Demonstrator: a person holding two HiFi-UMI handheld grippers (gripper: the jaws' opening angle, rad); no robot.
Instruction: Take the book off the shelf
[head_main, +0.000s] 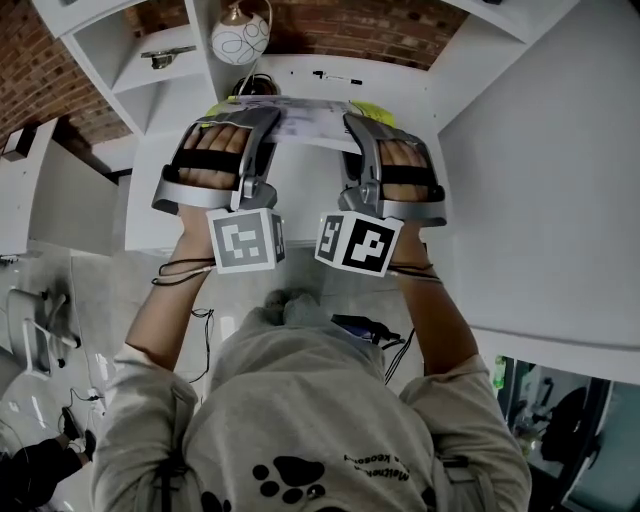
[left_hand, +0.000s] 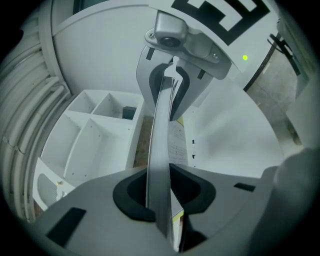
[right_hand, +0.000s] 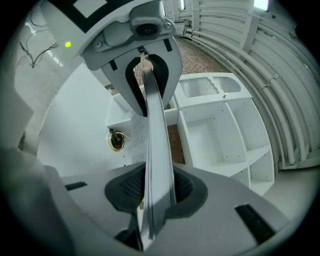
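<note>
With left gripper (left_hand: 160, 192), clamps one end of book (head_main: 308, 118); with right gripper (right_hand: 157, 192), clamps the opposite end, pads pressed on both faces of the page block. Holds book flat and crosswise ahead of the chest, off shelf (head_main: 150, 70), in the air above white top (head_main: 300, 72). Judged reason for the two-end grip: stops a thin, limp book from sagging or fanning, keeps pages shut, shares the load. Points the jaws inward toward each other, hence edge-on book in both gripper views, spanning from one pair of jaws to the other. Clearances: to the left, shelf cells, well apart from the book's edge; to the right, white panel (head_main: 540, 170) near the right gripper, little side room there; beyond the far edge, round ornament (head_main: 240, 38), apart. Toward the body, open floor (head_main: 160, 300) below; judged the freest direction for withdrawal
</note>
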